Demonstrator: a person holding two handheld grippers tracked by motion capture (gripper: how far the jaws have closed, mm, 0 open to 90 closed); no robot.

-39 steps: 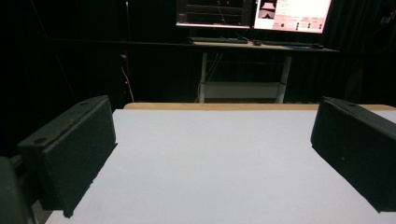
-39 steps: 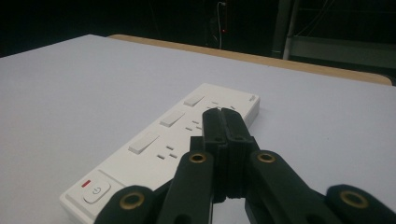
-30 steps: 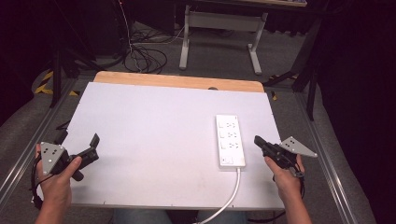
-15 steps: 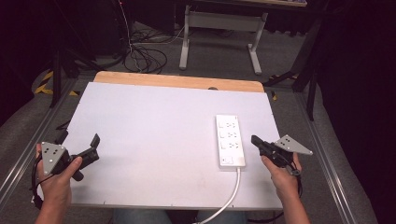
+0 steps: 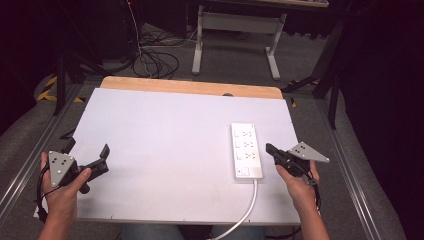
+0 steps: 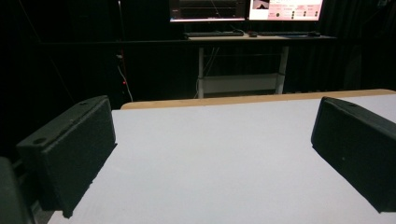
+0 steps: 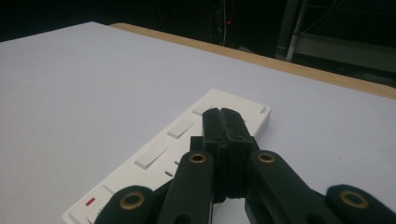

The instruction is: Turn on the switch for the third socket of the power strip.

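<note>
A white power strip [image 5: 245, 150] lies on the right part of the white tabletop [image 5: 165, 140], its sockets and rocker switches facing up. Its cable [image 5: 250, 205] runs off the near edge. My right gripper [image 5: 269, 148] is shut with nothing between its jaws, just right of the strip's near half. In the right gripper view the shut jaws [image 7: 223, 114] hover low over the strip [image 7: 163, 144], beside its switches. At the near left corner my left gripper [image 5: 100, 161] stands open and empty. Its jaws [image 6: 215, 126] are spread wide over bare table.
A wooden strip [image 5: 190, 87] borders the table's far edge. Metal rails [image 5: 350, 165] run along both sides. Beyond the table are a desk frame [image 5: 235, 30] and loose cables [image 5: 150, 62] on the floor. Monitors [image 6: 243, 8] glow on the far desk.
My right gripper has edged slightly left, closer to the power strip. The left gripper has stayed where it was.
</note>
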